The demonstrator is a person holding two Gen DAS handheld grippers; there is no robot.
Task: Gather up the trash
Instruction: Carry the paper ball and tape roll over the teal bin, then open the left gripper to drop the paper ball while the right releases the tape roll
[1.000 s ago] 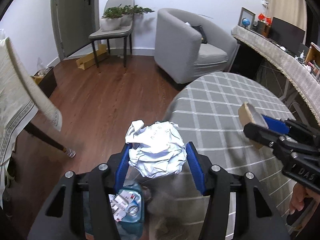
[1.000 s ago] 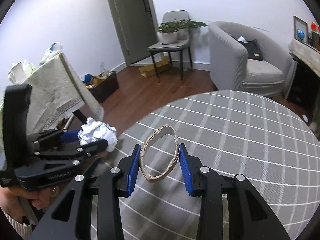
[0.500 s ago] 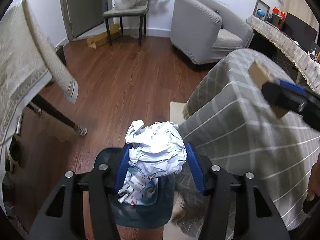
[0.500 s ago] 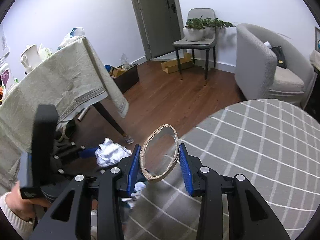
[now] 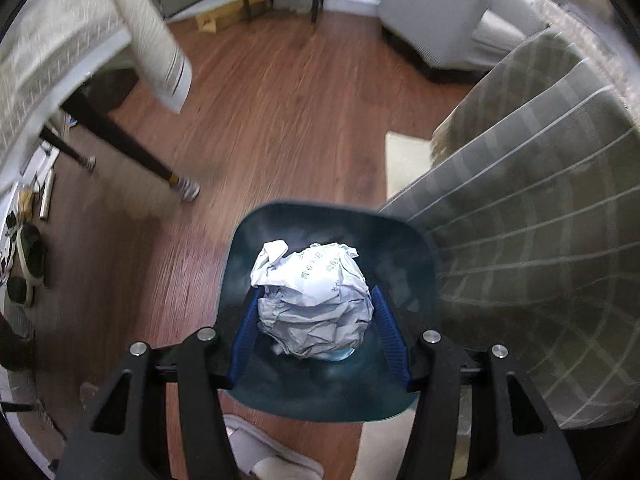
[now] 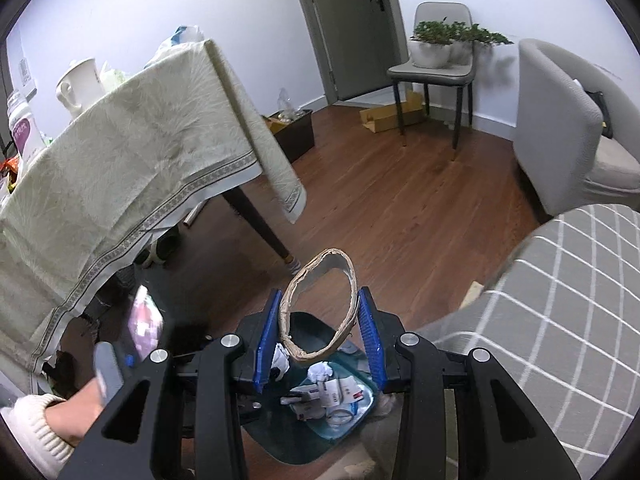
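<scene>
My left gripper (image 5: 314,322) is shut on a crumpled white paper ball (image 5: 312,300) and holds it straight above the open dark teal trash bin (image 5: 416,248) on the floor. My right gripper (image 6: 320,336) is shut on a squashed cardboard ring (image 6: 320,308), held over the near edge of the same trash bin (image 6: 362,416), which has several paper scraps inside. The left gripper's body and the hand holding it show at lower left in the right wrist view.
A round table with a grey checked cloth (image 5: 540,280) (image 6: 568,300) stands right beside the bin. A table with a cream cloth (image 6: 120,168) and dark legs (image 5: 120,140) is to the left. A grey armchair (image 6: 568,120) and a chair with plants (image 6: 436,60) stand farther back.
Both grippers have swung left off the checked table and tilted down over the bin, each keeping its load. The paper ball now hangs directly above the bin opening.
</scene>
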